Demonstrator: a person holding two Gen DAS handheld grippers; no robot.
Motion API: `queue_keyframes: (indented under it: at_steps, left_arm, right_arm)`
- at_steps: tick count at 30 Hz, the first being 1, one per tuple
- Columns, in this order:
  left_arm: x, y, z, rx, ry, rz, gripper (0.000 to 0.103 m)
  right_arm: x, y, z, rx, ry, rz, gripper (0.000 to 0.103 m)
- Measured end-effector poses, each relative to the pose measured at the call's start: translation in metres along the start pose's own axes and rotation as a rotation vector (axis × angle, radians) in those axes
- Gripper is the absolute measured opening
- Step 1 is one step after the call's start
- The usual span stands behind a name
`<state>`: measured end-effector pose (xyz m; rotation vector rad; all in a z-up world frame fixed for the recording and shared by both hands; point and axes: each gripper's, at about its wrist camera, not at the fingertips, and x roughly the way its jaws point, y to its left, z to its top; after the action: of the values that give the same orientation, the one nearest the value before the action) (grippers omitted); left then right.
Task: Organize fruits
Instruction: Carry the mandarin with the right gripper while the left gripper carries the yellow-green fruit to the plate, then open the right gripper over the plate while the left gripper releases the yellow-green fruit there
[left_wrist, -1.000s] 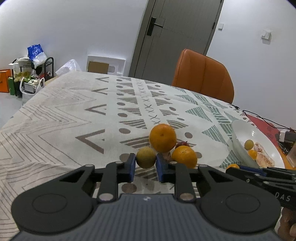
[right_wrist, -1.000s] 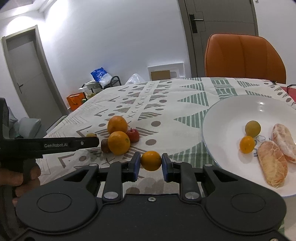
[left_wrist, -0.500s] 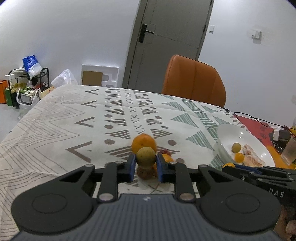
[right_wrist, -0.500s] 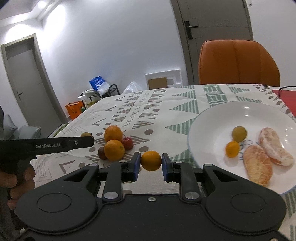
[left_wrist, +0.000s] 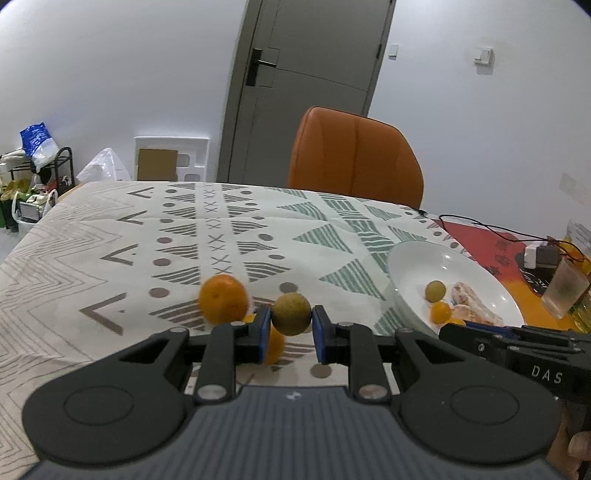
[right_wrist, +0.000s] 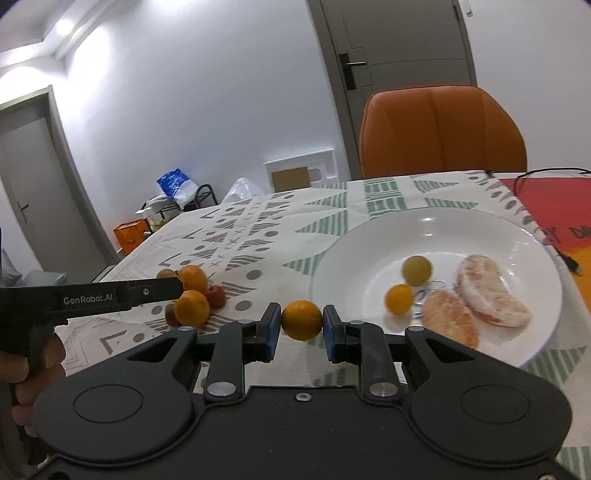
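While both of your grippers carry fruit, these lines give the state of things:

Left gripper (left_wrist: 291, 334): your jaws pinch a small yellow-green fruit (left_wrist: 291, 314) between the blue pads, clear of the cloth.

Right gripper (right_wrist: 301, 332): your jaws are clamped on a small orange (right_wrist: 301, 319), also held in the air.

What has changed: over the last second both fruits have come up off the tablecloth (left_wrist: 110, 240) and travelled toward the white plate (right_wrist: 517, 236). In the left view the loose pile, which sat straight ahead a second ago, has slid left and lower, and the plate has drawn in larger on the right.

Plate contents: a yellow-green fruit (right_wrist: 416, 270), a small orange fruit (right_wrist: 399, 299) and two peeled citrus halves (right_wrist: 491, 291) already lie in it.

Left behind: a big orange (left_wrist: 223, 299) and, in the right view, a second orange (right_wrist: 192, 308), a small red fruit (right_wrist: 216, 295) and something dark beside them, too small to name.

What it means: I judge the pickups done and the carry under way; neither fruit is over the plate yet.

Next: bring each fruit above a bare part of the plate and lower it before you let go, since round fruit will likely roll.

Risk: your two grippers are near each other at the plate's near rim; stagger the drops so they do not collide.
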<state>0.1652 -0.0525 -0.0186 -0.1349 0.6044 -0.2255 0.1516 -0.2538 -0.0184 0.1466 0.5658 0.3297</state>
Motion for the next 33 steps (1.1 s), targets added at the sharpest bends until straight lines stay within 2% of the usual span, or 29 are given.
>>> queue_keyframes:
  at_steps: [16, 22, 33]
  left_arm:
    - [0.011, -0.037, 0.0, 0.051, 0.012, -0.041, 0.022]
    - [0.013, -0.05, 0.001, 0.07, 0.013, -0.059, 0.022]
    - [0.017, -0.073, 0.001, 0.105, 0.018, -0.091, 0.022]
  right_arm:
    - [-0.016, -0.033, -0.005, 0.062, -0.026, -0.053, 0.024]
    - [-0.023, -0.044, -0.007, 0.085, -0.043, -0.079, 0.029]
    - [-0.034, -0.057, -0.012, 0.111, -0.054, -0.091, 0.029]
